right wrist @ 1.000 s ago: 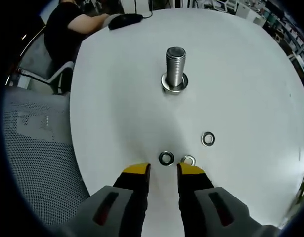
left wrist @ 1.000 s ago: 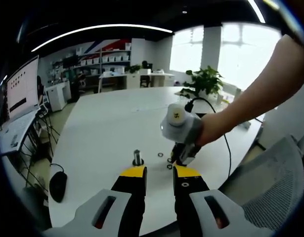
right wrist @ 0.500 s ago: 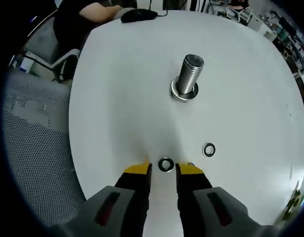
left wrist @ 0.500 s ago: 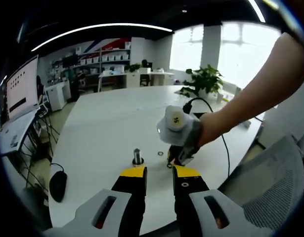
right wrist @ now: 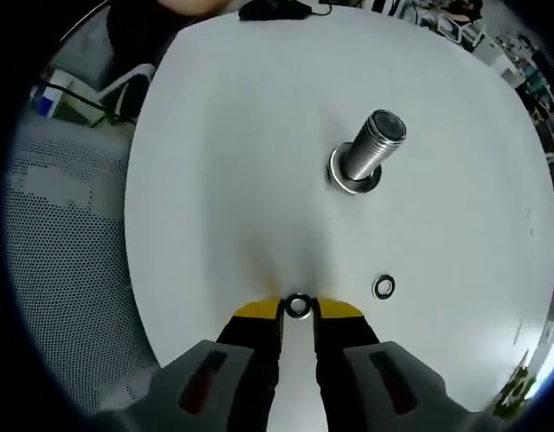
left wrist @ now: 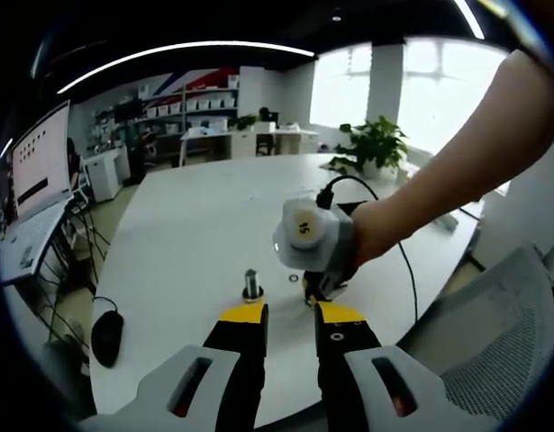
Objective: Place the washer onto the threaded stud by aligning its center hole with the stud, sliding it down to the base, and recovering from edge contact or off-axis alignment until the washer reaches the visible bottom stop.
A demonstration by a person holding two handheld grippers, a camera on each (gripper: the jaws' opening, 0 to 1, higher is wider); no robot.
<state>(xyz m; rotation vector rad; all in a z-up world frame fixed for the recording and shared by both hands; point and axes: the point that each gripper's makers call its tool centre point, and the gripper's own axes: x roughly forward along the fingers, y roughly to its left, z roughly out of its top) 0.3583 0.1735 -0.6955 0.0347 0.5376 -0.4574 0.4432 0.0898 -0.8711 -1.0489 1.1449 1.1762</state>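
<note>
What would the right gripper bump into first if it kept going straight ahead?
Probably the washer sitting right between the right gripper tips on the white table. The threaded stud stands farther on, off to one side.

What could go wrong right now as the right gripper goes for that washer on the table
The washer lies flat between the right gripper tips, so the jaws may slide over it or flick it away. Another washer lies close by and could get bumped. The threaded stud looks tilted in this view, so off-axis contact seems likely later.

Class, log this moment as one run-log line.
right gripper: jaws astride washer on table | stud: bare | spare washer: flat | left gripper: idle
</note>
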